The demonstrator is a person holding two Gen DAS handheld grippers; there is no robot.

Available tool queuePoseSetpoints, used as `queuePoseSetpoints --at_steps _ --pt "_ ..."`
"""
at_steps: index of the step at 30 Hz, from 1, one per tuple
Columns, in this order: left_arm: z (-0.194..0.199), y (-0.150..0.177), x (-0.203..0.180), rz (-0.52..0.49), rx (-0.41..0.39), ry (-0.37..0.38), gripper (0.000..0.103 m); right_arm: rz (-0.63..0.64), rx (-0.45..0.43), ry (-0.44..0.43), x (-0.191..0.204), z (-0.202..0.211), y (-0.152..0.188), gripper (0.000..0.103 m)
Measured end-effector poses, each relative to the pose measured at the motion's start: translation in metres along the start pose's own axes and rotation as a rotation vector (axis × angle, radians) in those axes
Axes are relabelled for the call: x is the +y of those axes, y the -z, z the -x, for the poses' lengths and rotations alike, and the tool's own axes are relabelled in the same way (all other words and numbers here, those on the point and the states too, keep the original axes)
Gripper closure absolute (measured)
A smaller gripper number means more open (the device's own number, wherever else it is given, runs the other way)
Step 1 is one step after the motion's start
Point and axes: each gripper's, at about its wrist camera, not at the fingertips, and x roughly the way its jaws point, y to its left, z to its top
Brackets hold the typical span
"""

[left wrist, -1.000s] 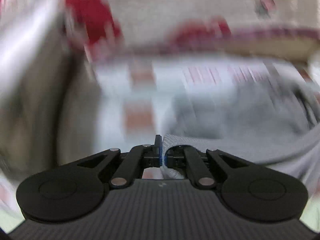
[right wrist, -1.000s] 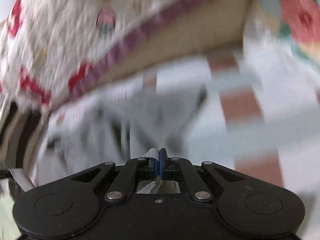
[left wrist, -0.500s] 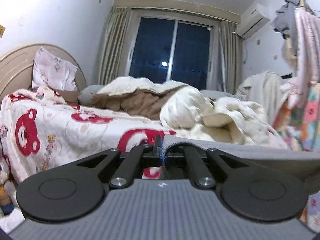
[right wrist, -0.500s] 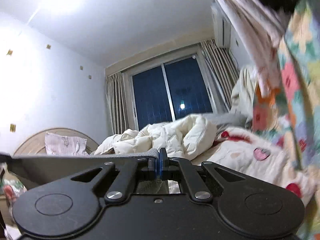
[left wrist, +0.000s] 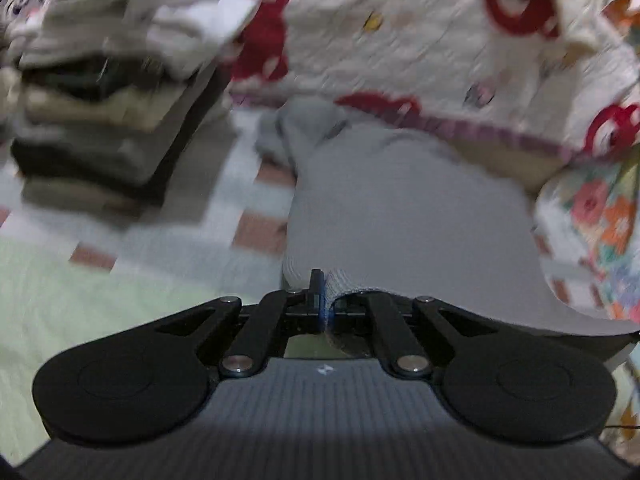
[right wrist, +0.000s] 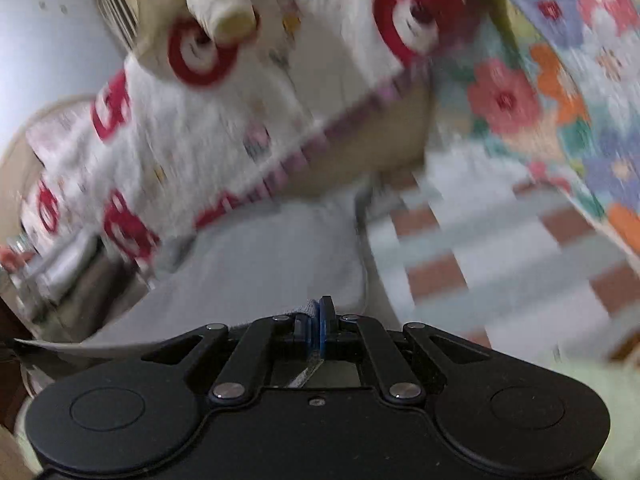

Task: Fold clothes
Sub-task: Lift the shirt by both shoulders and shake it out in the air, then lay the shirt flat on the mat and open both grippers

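Plain grey garment (left wrist: 404, 216) (right wrist: 264, 264), soft knit, spread over checked bedding; ribbed near edge lifted, far end bunched

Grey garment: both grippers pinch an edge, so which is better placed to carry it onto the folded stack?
Probably left: the left gripper holds the grey garment nearest the folded stack.

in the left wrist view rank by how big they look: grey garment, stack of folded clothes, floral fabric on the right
1. grey garment, though it lies nearest the camera, which inflates it
2. stack of folded clothes
3. floral fabric, cut off by the frame edge, so its true extent is unsure
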Motion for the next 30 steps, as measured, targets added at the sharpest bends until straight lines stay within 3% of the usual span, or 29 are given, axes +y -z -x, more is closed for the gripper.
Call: queuePoseSetpoints --at_steps 2,8,13,15,18,21,23,26,30 --pt "0.003 -0.002 0.0 -0.024 0.004 -0.014 0.101 -0.018 0.051 0.012 -0.006 -0.007 0.025 0.101" --pt "0.036 -0.019 -0.001 -0.08 0.012 0.017 0.101 0.198 0.032 -0.01 0.024 0.011 -0.024 0.101" --pt "0.055 0.004 -0.014 -0.172 0.066 0.01 0.101 0.348 0.027 0.028 0.04 0.048 -0.026 0.101" --pt "0.051 0.018 -0.003 -0.115 0.112 0.024 0.101 0.324 0.017 0.037 0.039 0.061 -0.012 0.101" --pt "0.038 0.039 0.015 -0.026 0.213 0.041 0.101 0.265 0.077 0.065 0.028 0.066 0.024 0.101" --pt "0.037 0.046 0.011 -0.102 0.256 0.016 0.101 0.181 0.148 0.087 0.013 0.061 0.061 0.101" --pt "0.044 0.036 0.006 -0.131 0.248 0.021 0.101 0.287 0.142 0.127 0.022 0.059 0.074 0.101" --pt "0.058 0.021 0.002 -0.137 0.24 0.05 0.101 0.277 0.098 0.091 0.028 0.07 0.051 0.101" --pt "0.054 0.033 0.012 -0.087 0.307 0.069 0.101 0.26 0.088 0.068 0.028 0.088 0.035 0.101"
